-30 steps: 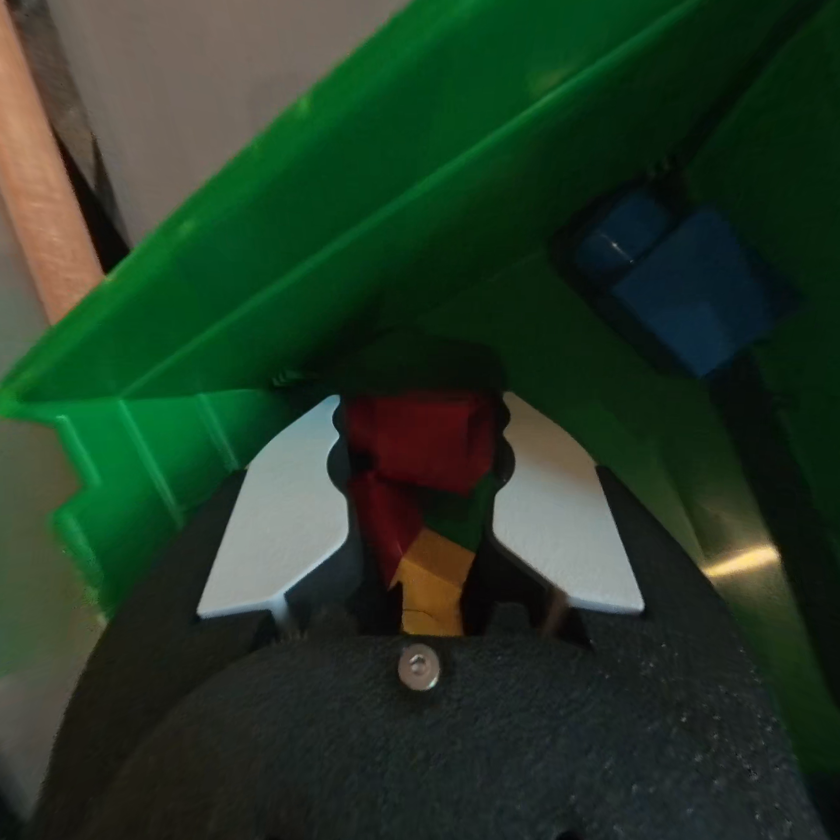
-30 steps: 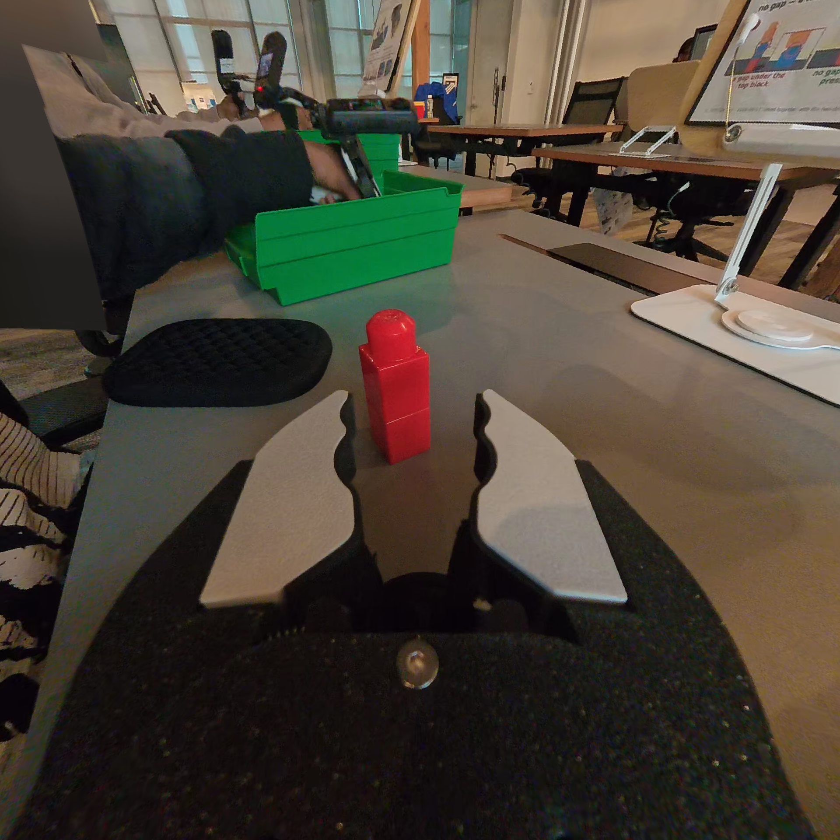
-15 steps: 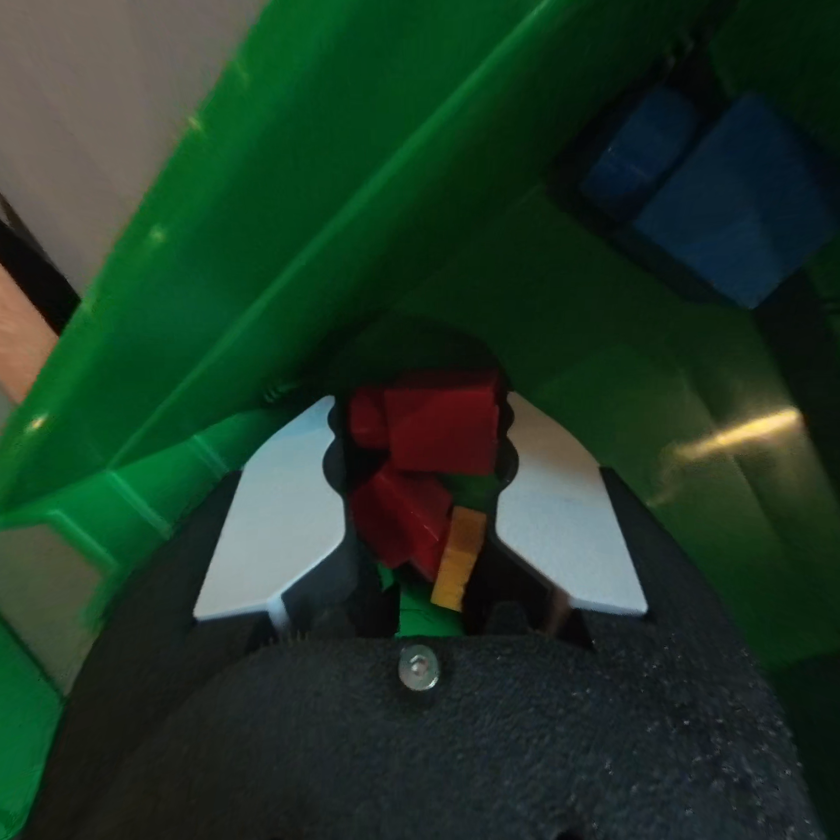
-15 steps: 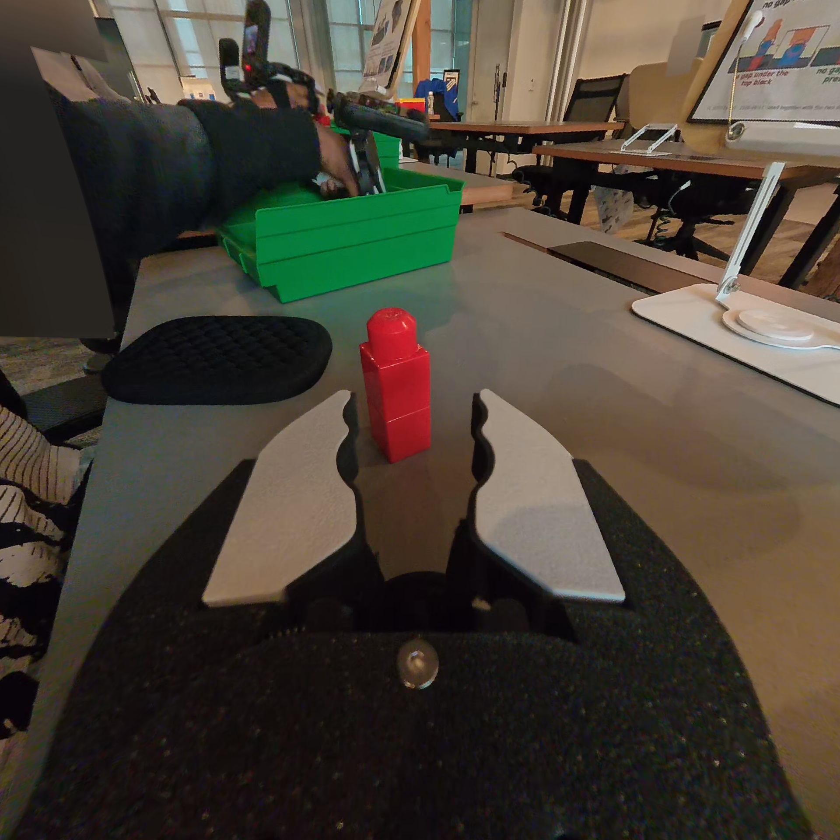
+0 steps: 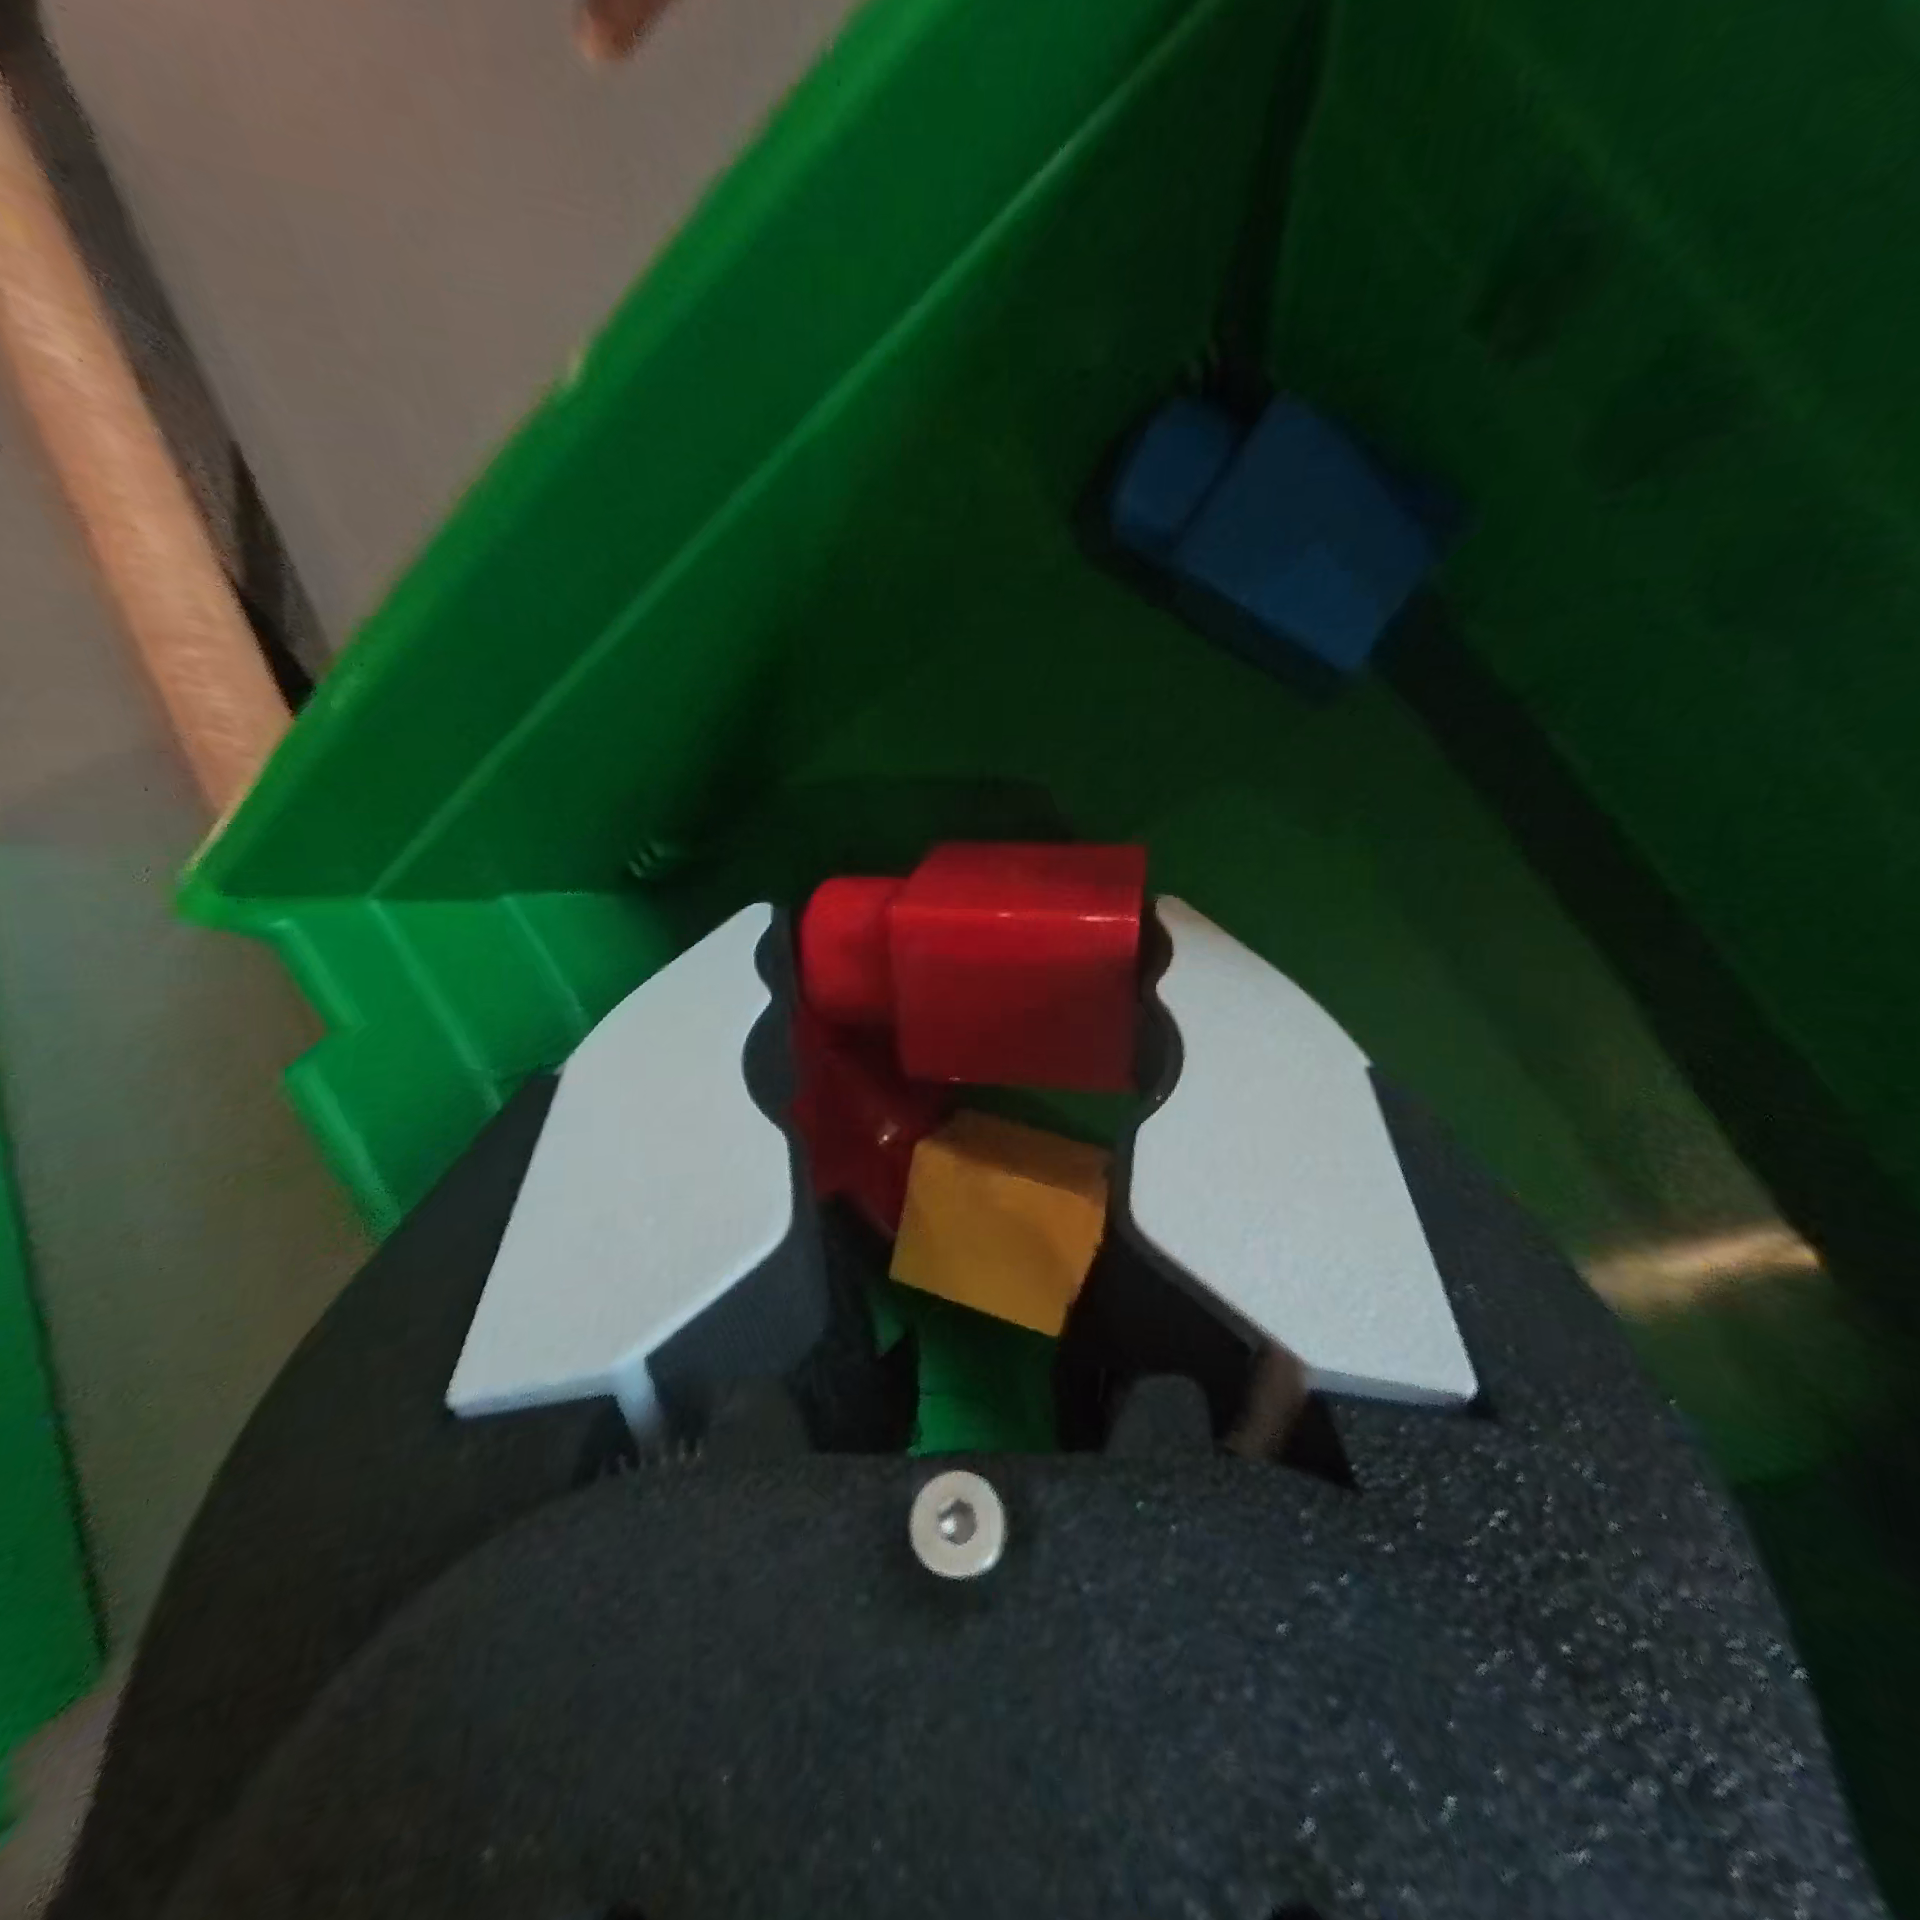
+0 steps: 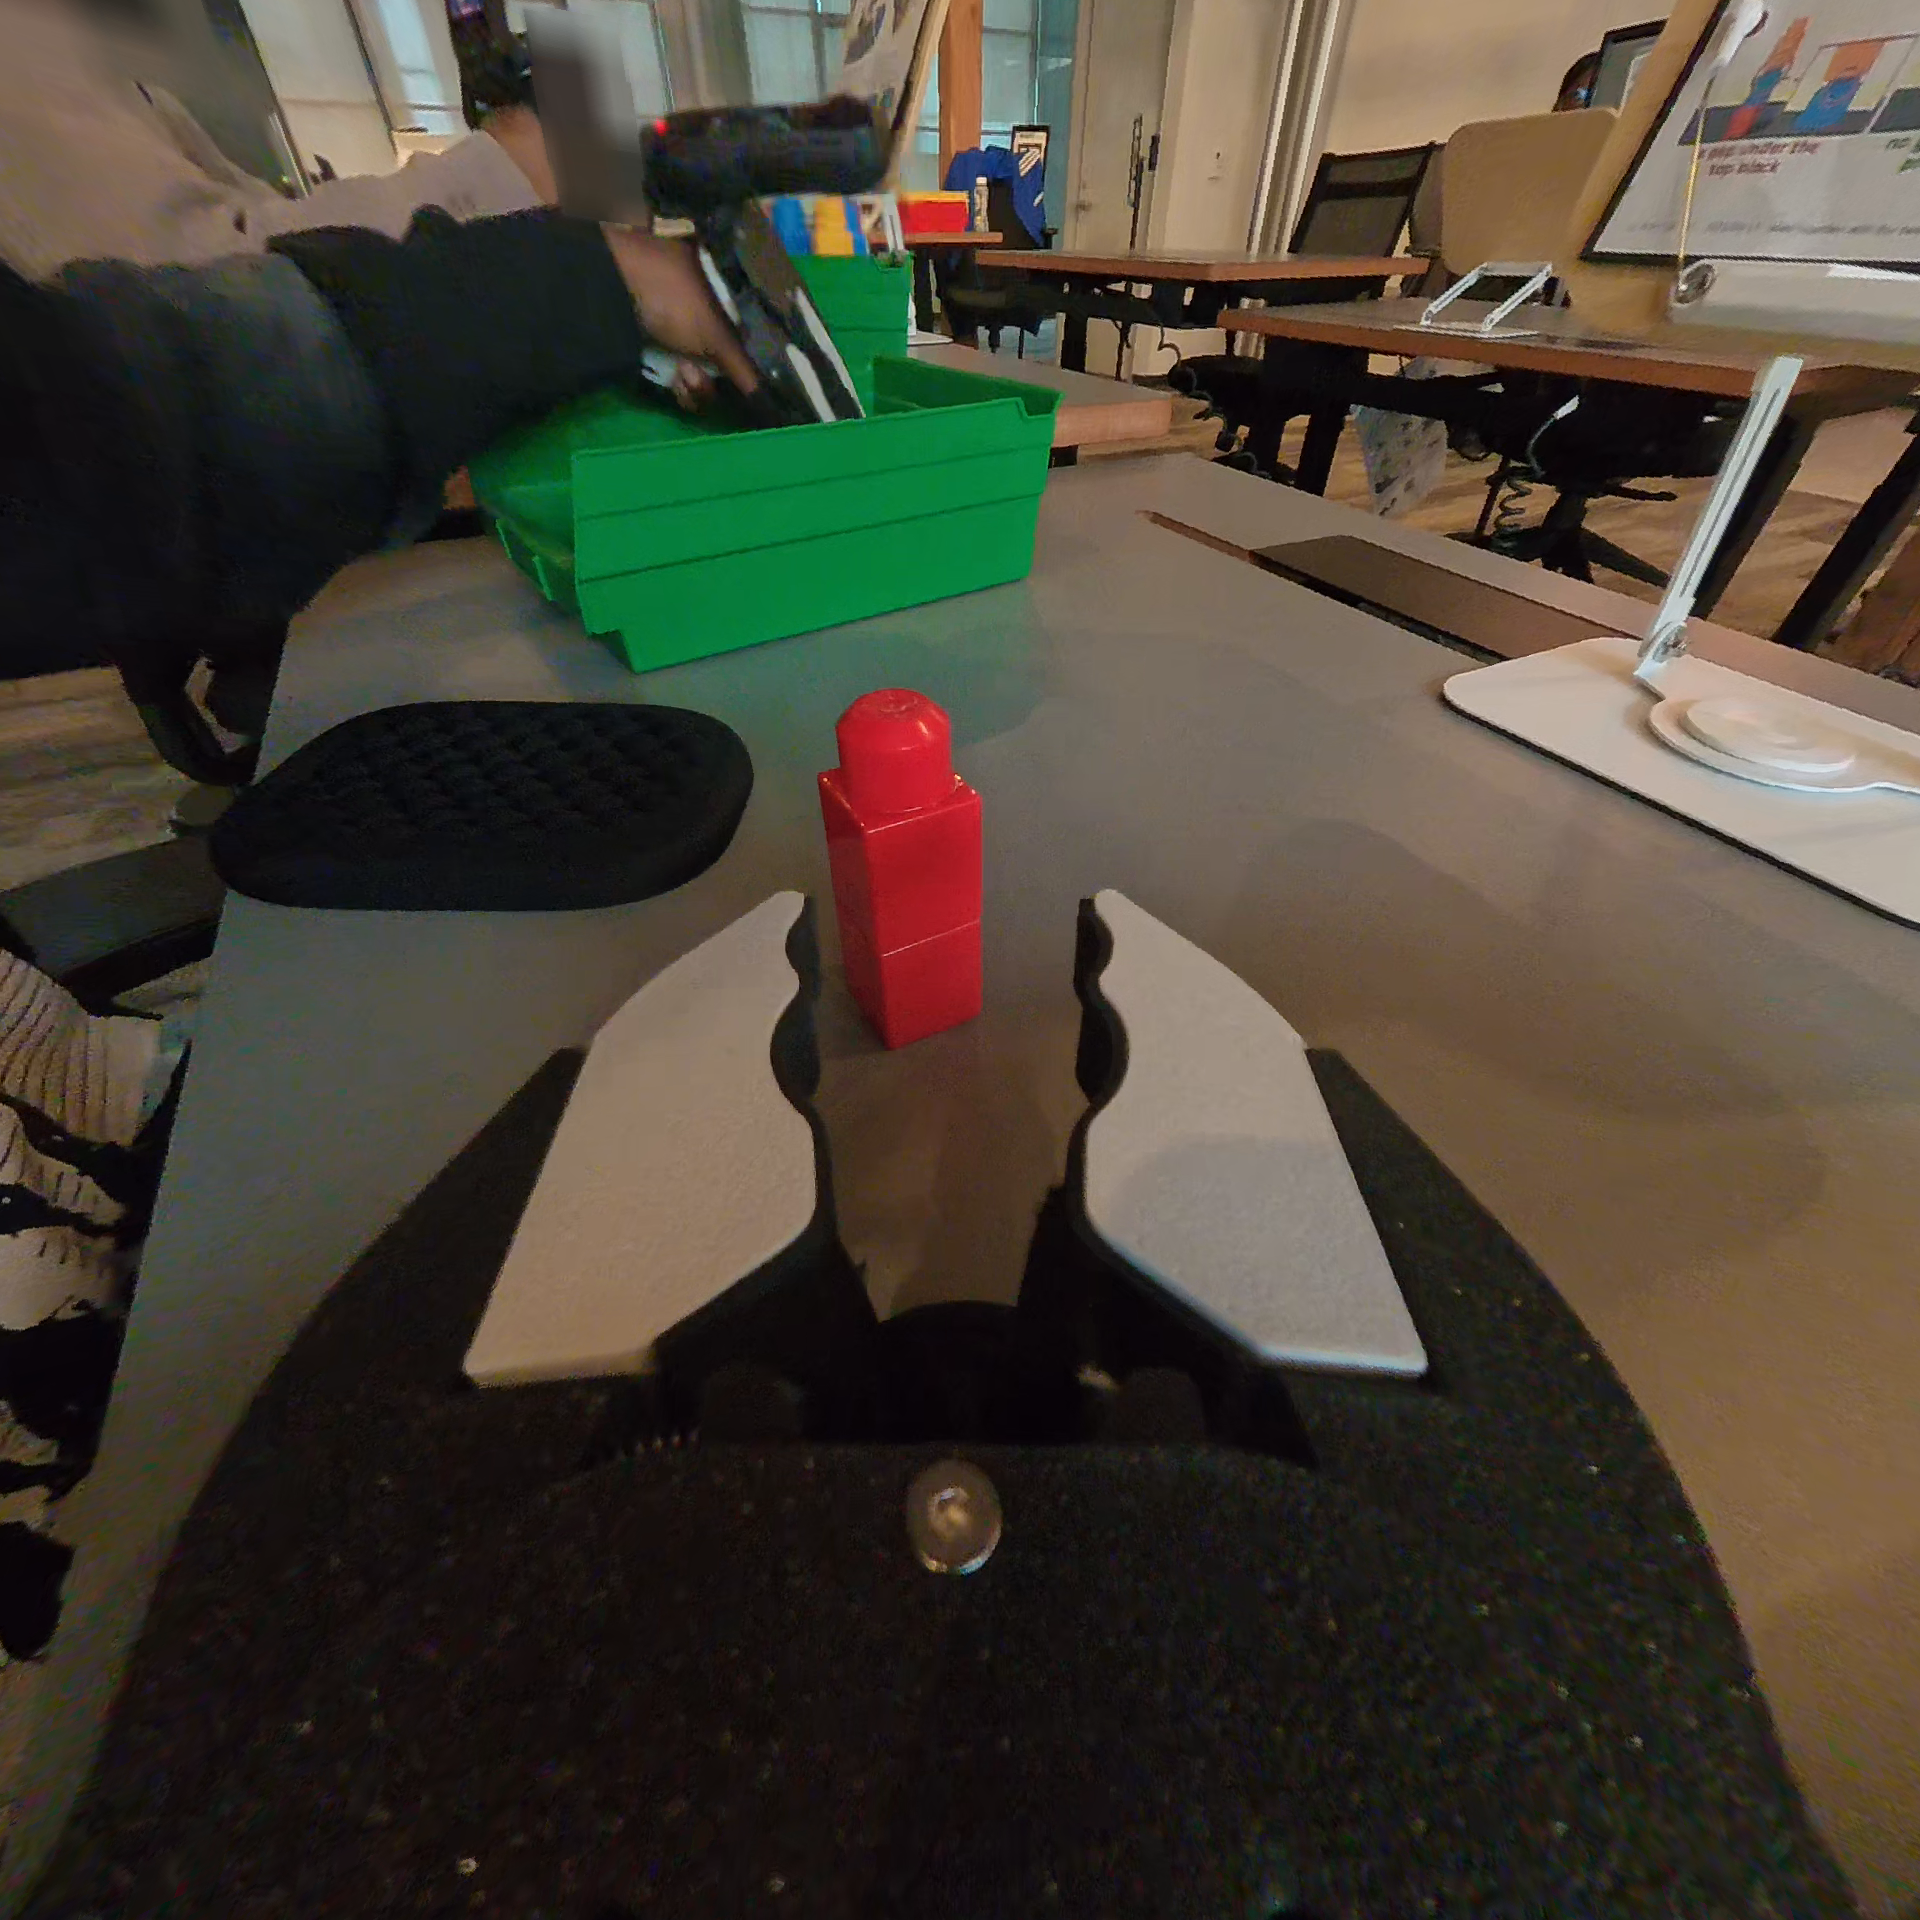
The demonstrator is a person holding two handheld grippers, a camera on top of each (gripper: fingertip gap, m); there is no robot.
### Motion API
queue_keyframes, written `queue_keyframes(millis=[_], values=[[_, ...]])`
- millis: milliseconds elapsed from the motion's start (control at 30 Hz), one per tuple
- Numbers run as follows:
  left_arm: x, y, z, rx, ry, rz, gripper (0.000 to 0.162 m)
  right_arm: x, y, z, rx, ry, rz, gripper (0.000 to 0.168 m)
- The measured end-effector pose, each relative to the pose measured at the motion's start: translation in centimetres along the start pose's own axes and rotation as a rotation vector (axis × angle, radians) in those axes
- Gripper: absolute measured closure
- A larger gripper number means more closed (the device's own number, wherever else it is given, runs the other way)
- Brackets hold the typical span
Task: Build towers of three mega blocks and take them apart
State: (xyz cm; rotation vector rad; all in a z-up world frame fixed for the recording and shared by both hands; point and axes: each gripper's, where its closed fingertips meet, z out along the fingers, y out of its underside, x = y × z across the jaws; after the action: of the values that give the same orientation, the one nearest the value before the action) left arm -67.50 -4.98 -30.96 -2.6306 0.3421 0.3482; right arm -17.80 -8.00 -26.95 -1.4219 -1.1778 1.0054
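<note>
In the bin [image 5: 644, 582] a red block [image 5: 1013, 966] is being bracketed by the left gripper [image 5: 961, 940], jaws not visibly clamped, so squeezing squarely is advised, while the right gripper [image 6: 940, 914] is being held open before the red stack [image 6: 904, 883] on the counter [image 6: 1299, 831].

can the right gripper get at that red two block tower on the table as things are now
Probably yes. The right gripper is open and faces the red tower, which stands upright on bare table just beyond its fingertips. Nothing lies between them, and the black pad sits off to the side.
</note>
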Motion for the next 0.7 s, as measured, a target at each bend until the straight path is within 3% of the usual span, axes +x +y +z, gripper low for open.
queue_keyframes(millis=[167, 467, 600, 700], values=[[2.3, -2.2, -4.4, 0.256, -0.014, -0.021, 0.100, 0.0, 0.4, 0.3, -0.035, 0.003, 0.000, 0.122], [10.1, -6.5, -14.7, 0.834, 0.131, 0.008, 0.101, -0.1, 1.9, 1.2, -0.161, 0.002, -0.017, 0.120], [13.2, -7.2, -17.6, 0.973, 0.163, 0.060, 0.101, 0.2, 2.1, 1.6, -0.215, 0.019, -0.031, 0.118], [15.5, -7.5, -18.6, 1.026, 0.157, 0.117, 0.102, 0.0, 0.1, 2.3, -0.215, 0.034, -0.067, 0.117]])
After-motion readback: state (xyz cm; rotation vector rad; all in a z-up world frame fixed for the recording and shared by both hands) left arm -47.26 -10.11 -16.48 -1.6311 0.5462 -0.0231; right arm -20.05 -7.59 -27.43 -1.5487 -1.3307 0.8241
